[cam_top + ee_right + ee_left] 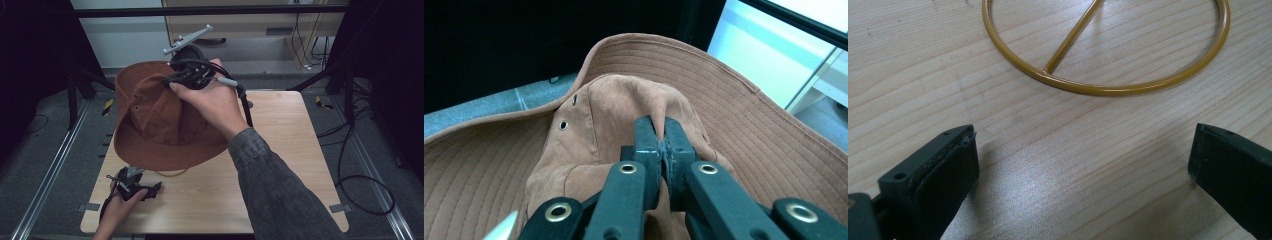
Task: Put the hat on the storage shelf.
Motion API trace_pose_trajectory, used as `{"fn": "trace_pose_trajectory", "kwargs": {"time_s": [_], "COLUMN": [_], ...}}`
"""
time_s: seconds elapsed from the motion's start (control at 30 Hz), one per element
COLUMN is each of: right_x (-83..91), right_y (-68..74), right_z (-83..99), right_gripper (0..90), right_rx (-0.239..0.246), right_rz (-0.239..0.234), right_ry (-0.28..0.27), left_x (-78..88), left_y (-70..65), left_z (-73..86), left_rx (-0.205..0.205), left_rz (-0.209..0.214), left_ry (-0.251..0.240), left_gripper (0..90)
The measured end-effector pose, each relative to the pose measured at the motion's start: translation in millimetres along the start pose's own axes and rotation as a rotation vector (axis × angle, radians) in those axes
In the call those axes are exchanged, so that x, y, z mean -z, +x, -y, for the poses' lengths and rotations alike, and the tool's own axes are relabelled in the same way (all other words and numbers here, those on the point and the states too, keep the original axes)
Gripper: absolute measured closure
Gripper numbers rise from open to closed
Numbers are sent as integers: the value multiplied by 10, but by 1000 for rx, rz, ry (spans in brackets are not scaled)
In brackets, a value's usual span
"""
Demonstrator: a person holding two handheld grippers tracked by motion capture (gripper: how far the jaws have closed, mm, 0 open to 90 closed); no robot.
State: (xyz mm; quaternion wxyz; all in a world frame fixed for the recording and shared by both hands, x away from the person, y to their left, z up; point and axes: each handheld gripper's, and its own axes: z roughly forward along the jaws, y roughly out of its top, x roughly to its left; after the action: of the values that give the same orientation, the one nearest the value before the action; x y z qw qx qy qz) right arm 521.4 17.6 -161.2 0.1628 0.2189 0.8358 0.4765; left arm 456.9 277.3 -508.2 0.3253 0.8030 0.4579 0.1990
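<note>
The right gripper (663,145) has its jaws shut tight on a brown hat (160,117). A fold of cloth from the top of the hat is pinched between the two jaws. In the right gripper view the soft top of the hat bulges up just past the jaw tips, and the wide brim spreads out all around, beyond the jaws and to both sides of them. Two small metal holes sit on the hat to the left of the jaws. In the high view the right hand (212,102) holds its gripper on the far top part of the hat, and the hat hangs from the jaws, tilted, with its low edge over the desk (280,165).

The left gripper (1083,165) has its jaws wide open, and nothing is between them. Bare wood of the desk shows in the gap. Just ahead of the open jaws lies a yellow ring (1108,89) made of thin metal, flat on the desk, with a thin bar running across it. The ring does not touch the jaws. In the high view the left hand (120,202) holds its gripper near the front left part of the desk, just below the low edge of the hat.
</note>
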Motion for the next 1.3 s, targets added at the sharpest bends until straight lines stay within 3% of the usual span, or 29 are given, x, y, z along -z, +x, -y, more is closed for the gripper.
{"fn": "trace_pose_trajectory", "kwargs": {"time_s": [0.6, 1.3], "right_x": [-458, -638], "right_y": [29, 75], "right_z": [-47, 23], "right_gripper": [877, 867], "right_rx": [-39, -38], "right_rz": [-59, -68], "right_ry": [-8, 31], "left_x": [-1, -3], "left_y": [-2, -4], "left_z": [1, 0], "left_rx": [1, 1], "left_rz": [1, 0], "left_ry": [-2, -2], "left_gripper": [0, 0]}}
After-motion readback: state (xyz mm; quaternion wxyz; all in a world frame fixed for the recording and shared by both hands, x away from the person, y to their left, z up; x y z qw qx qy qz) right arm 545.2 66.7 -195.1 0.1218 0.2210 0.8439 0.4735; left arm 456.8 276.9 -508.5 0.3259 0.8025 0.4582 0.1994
